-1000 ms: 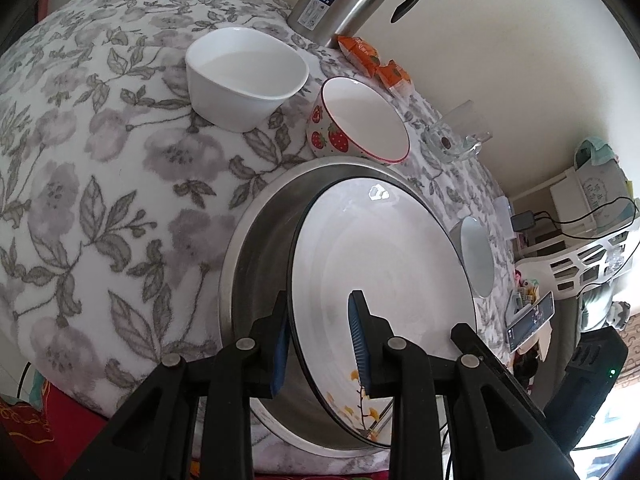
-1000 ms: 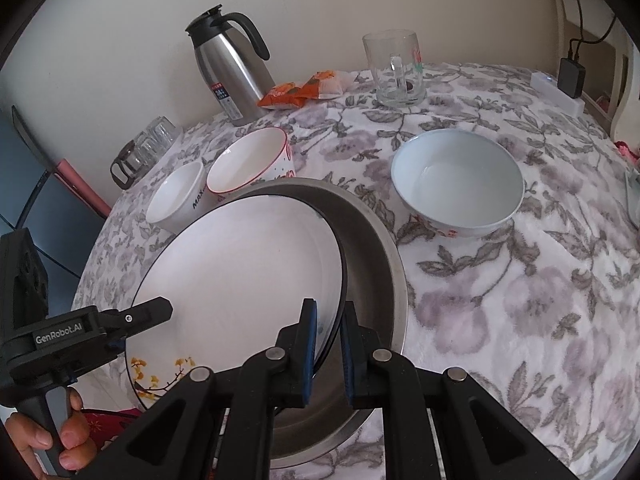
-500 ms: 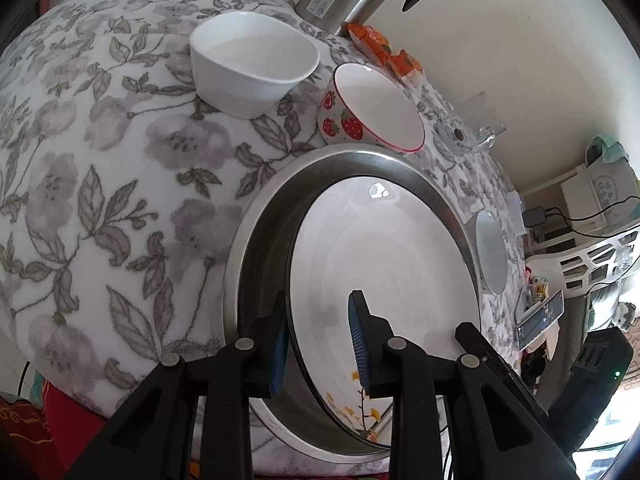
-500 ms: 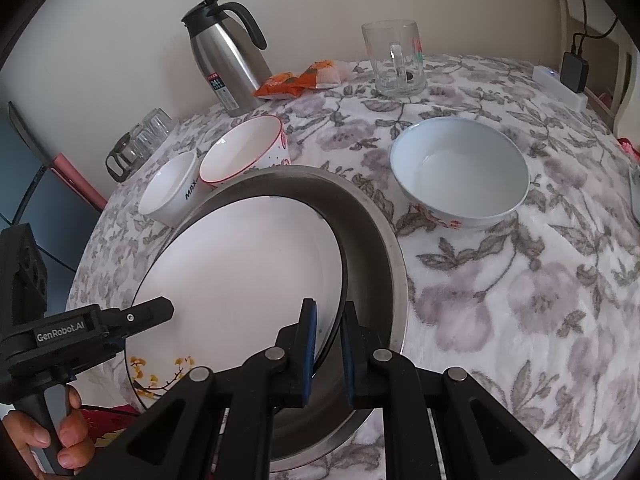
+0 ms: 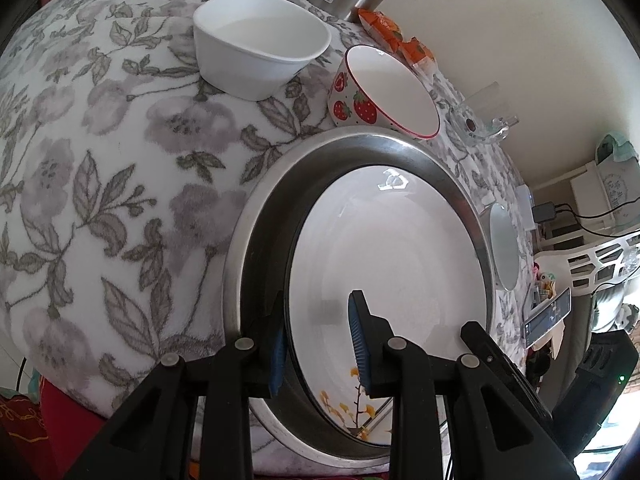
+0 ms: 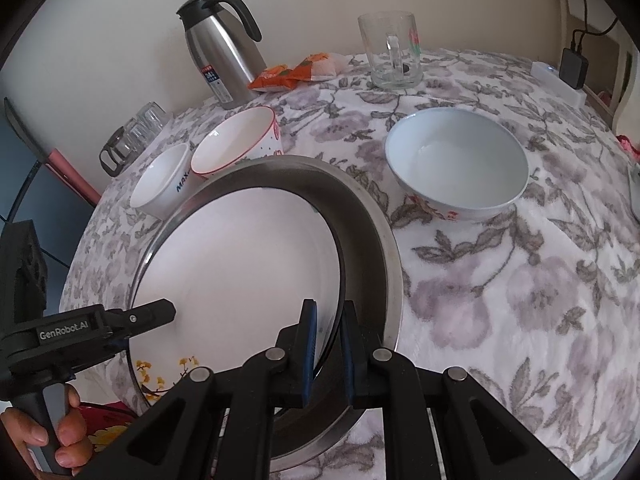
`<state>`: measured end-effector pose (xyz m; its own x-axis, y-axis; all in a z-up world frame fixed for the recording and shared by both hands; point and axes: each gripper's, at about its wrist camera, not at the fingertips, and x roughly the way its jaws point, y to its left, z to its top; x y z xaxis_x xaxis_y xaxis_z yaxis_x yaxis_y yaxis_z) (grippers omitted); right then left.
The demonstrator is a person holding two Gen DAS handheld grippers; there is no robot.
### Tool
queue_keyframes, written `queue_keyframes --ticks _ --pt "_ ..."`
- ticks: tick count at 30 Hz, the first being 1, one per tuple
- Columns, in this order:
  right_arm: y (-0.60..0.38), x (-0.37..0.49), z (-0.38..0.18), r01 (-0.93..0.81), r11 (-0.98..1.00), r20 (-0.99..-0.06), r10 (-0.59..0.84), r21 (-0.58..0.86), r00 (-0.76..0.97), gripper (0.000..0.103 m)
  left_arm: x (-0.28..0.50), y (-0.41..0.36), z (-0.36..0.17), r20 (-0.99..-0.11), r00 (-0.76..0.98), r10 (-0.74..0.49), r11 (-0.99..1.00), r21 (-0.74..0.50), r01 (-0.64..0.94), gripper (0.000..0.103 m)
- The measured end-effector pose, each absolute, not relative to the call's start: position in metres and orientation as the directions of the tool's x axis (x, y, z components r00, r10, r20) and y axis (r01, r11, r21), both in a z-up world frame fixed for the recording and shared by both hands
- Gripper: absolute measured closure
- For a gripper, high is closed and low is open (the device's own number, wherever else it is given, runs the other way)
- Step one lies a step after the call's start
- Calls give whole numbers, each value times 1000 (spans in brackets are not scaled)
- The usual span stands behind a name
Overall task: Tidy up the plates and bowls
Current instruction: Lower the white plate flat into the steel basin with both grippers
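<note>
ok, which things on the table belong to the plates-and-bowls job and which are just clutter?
Job: white plate, steel basin, white bowl, strawberry bowl, pale blue bowl.

Clutter: steel flask, glass mug, orange snack packets, small glasses, charger.

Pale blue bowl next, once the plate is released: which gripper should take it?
Right. The pale blue bowl sits just past the right gripper, on its side of the steel pan. The left gripper grips the white plate's opposite rim, farther off.
</note>
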<state>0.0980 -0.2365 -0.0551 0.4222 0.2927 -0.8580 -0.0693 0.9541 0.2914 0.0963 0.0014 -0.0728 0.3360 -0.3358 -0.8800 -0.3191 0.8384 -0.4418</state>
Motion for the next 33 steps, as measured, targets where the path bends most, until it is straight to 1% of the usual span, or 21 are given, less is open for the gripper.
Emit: queue_keyframes --ticks 9,12,17,30,33 --pt "-235 97 -55 -75 958 -862 282 277 422 91 98 -2 -73 -889 334 -312 853 -417 -313 75" --pt "-234 97 -55 -77 959 -863 280 274 420 90 98 -2 -72 -891 333 -309 855 -413 -313 72" --pt "-233 95 -54 -84 962 -869 269 258 416 90 99 -3 -72 -894 329 -304 858 -407 -314 72" --pt "-228 94 -55 -100 969 -880 247 226 406 90 98 -7 -64 -902 346 -257 885 -364 -290 62" --pt "-227 94 -53 -102 973 -882 231 207 410 90 99 -9 -62 -906 350 -238 895 -345 -284 62"
